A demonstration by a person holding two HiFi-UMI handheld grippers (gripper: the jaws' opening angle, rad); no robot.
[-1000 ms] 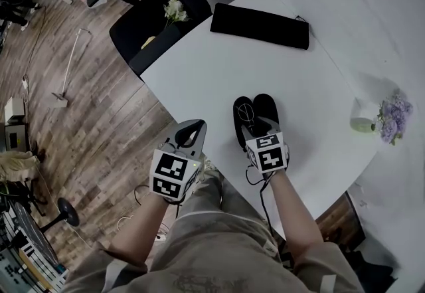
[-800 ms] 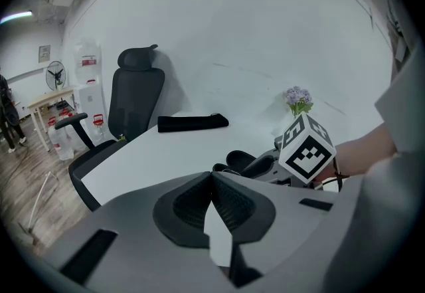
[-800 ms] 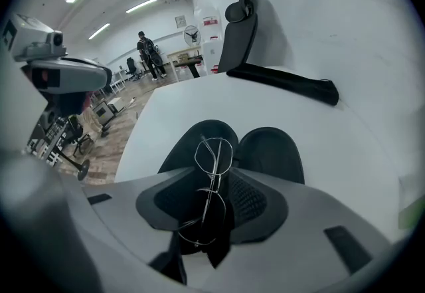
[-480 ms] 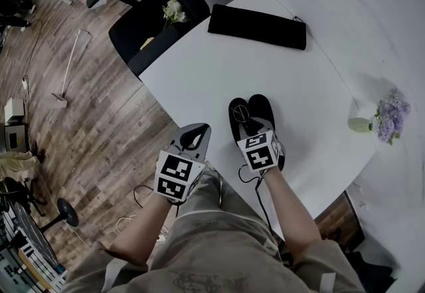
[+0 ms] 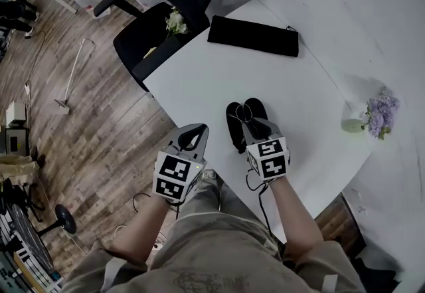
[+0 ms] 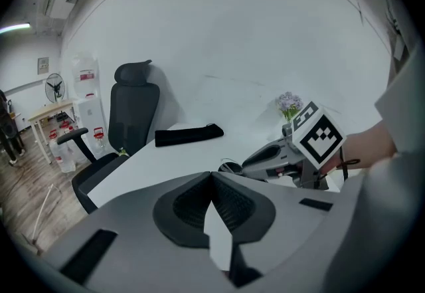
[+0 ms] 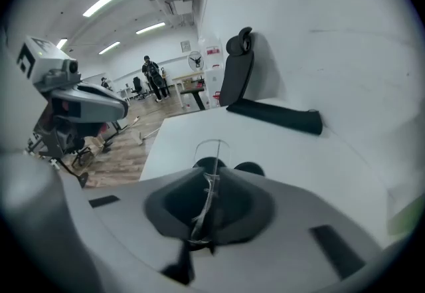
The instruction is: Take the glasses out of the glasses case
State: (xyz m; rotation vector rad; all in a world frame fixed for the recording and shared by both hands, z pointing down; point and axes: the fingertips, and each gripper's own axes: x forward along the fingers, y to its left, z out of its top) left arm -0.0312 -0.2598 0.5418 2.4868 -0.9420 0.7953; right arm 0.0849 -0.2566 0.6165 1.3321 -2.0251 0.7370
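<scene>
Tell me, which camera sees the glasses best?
The right gripper view: the glasses stand large in the middle, between the right gripper's closing fingers. The head view shows only a small wire loop over the black glasses case. The left gripper view shows just a tiny bit of wire beside that gripper.

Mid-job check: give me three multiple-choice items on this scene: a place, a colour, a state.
1. Where does the long black pouch lie? A on the chair; B at the table's far edge; C on the floor.
2. What colour are the flowers in the vase? A red; B yellow; C purple.
3. What is between the right hand-held gripper's jaws? A the glasses; B nothing; C the pouch.
Answers: B, it lies along the far edge; C, purple blooms stand at the table's right; A, the thin wire frame sits between its closing jaws.
</scene>
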